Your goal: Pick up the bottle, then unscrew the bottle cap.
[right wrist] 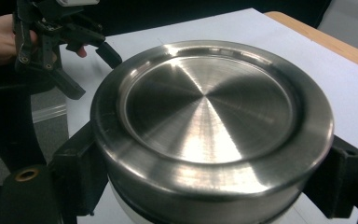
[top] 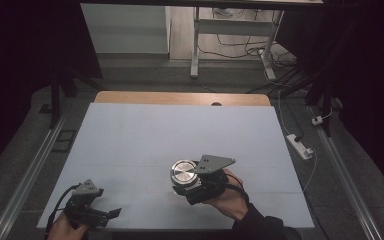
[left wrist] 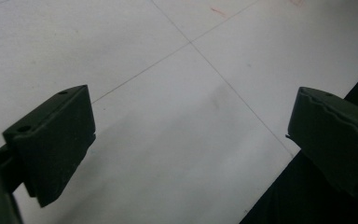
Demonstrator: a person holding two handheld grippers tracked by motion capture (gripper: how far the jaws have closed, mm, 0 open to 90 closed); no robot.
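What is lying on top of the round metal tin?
Nothing lies on the tin: its shallow brushed lid is bare. The right claw grips its sides, which covers what is under it.

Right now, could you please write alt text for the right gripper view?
A round steel container is clamped between the right gripper's black jaws, above a white table. Farther off, at upper left, a hand holds the left gripper, its jaws open.

Both grippers are built black. The right gripper [top: 196, 184] is topped by a grey three-cornered plate with two small holes; a brass-coloured eyelet is seen near one jaw. The left gripper [top: 111, 213] carries a similar plate and a black cable. A dark sleeve, possibly black, is worn on the right arm.
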